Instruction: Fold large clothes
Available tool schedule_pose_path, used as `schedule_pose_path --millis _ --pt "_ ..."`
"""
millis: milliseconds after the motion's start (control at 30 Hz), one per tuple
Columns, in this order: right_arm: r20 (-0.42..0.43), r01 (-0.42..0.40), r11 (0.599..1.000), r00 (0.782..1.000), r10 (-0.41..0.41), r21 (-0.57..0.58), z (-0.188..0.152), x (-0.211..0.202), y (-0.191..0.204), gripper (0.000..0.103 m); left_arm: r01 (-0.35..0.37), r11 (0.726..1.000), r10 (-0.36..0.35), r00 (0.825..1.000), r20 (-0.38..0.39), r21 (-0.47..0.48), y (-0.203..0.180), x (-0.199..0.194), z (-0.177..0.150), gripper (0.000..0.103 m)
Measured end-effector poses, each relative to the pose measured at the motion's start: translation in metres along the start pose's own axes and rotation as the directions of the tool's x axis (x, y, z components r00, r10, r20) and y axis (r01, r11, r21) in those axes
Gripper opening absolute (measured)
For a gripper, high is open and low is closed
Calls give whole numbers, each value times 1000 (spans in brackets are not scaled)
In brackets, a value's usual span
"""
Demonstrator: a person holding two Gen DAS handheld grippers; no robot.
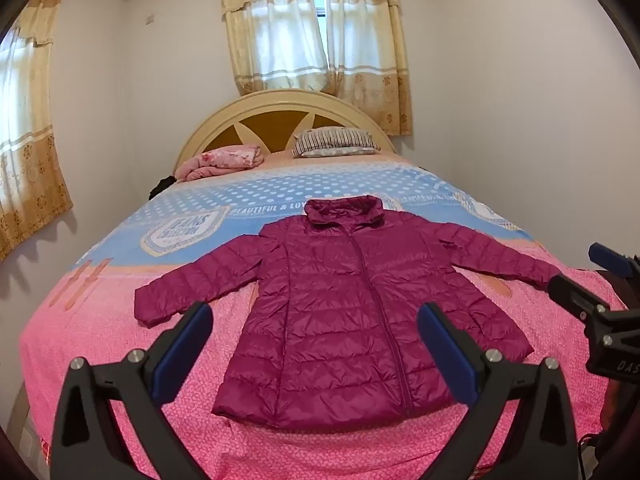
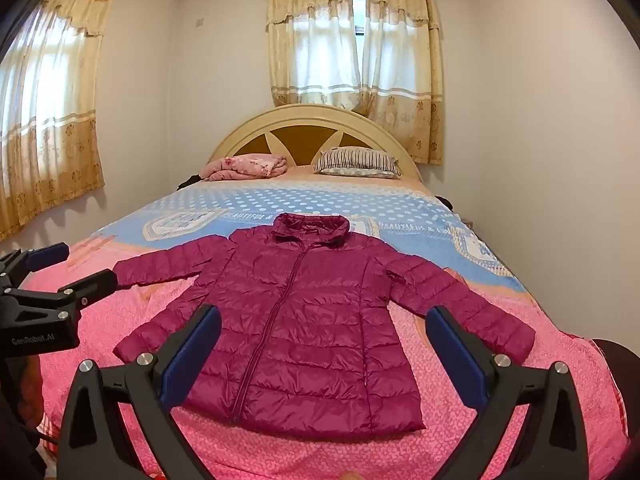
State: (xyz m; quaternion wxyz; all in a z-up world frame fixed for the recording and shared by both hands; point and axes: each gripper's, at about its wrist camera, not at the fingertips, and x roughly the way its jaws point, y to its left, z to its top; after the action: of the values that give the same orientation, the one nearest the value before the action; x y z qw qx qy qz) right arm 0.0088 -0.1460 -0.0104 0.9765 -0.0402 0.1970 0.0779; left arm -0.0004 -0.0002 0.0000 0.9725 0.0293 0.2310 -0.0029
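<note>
Two grippers, both with jaws spread wide and nothing between the blue pads. The left gripper point(image 1: 316, 340) hangs above the near end of the bed point(image 1: 100, 332), tipped down a little toward the jacket point(image 1: 344, 300); the right gripper point(image 2: 324, 344) does the same just beside it, and each one shows at the edge of the other's view. Neither touches the cloth.

The jacket — a magenta quilted one point(image 2: 308, 320) — lies flat on the bed, front up and zipped, hem toward the cameras, collar toward the headboard point(image 1: 280, 112). Both sleeves are stretched out to the sides, angled slightly down toward the near end. It rests mostly on the pink part of the bedspread, its collar reaching onto the blue dotted part.

Further back, a striped pillow point(image 1: 334, 142) sits at the headboard, with a pink bundled blanket point(image 1: 224, 160) to its left. Behind that — a curtained window point(image 1: 316, 28) and a second curtain point(image 1: 28, 120) on the left wall.
</note>
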Motion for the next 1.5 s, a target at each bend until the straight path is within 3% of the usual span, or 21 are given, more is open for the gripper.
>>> schedule_pose_path --millis 1500 --pt "-25 -2 1000 1000 2 4 -5 7 0 102 -4 1000 4 1000 16 2 0 -5 5 103"
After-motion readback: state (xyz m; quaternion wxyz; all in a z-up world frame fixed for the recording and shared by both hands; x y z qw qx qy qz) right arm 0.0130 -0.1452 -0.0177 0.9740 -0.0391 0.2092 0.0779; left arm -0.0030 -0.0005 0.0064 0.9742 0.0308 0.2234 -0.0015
